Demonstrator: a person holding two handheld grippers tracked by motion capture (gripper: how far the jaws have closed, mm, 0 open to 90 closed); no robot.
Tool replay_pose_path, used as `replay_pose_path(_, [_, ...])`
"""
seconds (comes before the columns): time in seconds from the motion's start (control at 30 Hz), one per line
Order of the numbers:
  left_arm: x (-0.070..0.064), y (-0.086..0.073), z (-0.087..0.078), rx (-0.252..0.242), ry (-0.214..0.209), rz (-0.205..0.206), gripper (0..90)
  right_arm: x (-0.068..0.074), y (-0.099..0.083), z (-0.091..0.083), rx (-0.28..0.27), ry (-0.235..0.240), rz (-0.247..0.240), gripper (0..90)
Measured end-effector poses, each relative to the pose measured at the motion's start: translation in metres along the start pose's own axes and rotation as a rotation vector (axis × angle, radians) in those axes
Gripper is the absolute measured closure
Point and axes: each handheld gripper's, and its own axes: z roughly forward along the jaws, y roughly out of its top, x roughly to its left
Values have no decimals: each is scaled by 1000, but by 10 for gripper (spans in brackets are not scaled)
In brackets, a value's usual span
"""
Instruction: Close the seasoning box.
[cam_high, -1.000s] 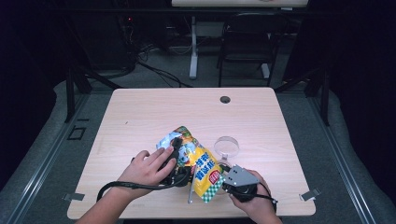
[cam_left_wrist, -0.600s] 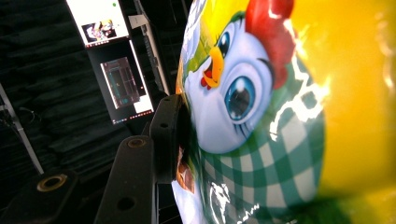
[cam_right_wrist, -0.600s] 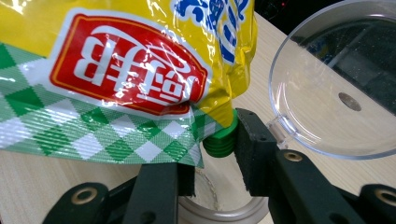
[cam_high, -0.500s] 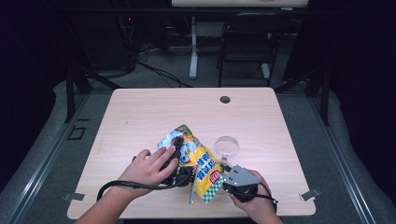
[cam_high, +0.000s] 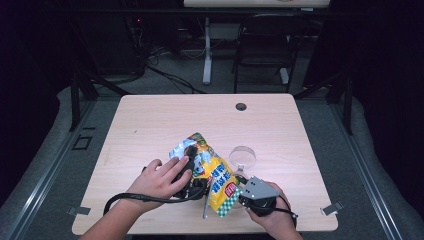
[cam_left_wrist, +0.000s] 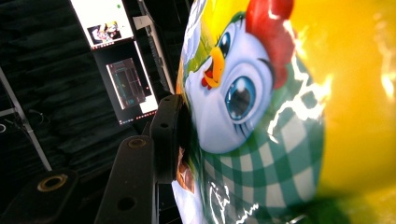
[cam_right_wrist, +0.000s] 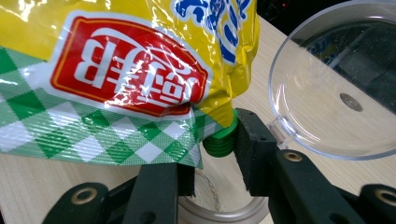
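Snack pouch held by both tongs near the desk's front edge.
On the desk (cam_high: 150, 125), the yellow pouch (cam_high: 212, 172) is clamped by the left tongs (cam_high: 192, 186); the right tongs (cam_high: 245, 192) clench its green cap (cam_right_wrist: 219, 140), beside a clear dish (cam_high: 242, 156).

A yellow snack bag (cam_high: 212, 172) lies on the wooden table (cam_high: 150, 125), with the left gripper (cam_high: 192, 186) at its left edge, the right gripper (cam_high: 239, 192) at its lower corner, and a clear bowl (cam_high: 243, 156) just beside it.
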Motion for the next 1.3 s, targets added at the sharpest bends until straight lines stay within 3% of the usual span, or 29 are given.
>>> replay_pose_path(0.17, [1, 1, 0, -3, 11, 7, 598, -1, 0, 0, -8, 7, 19, 703])
replay_pose_path(0.47, [5, 2, -2, 2, 13, 40, 599, 2, -1, 0, -4, -28, -29, 700])
replay_pose_path(0.93, [8, 4, -3, 0, 31, 79, 601, 3, -1, 2, 2, -24, -36, 699])
replay_pose_path(1.3, [10, 4, -4, 1, 17, 102, 606, 5, -1, 2, 7, -23, -41, 700])
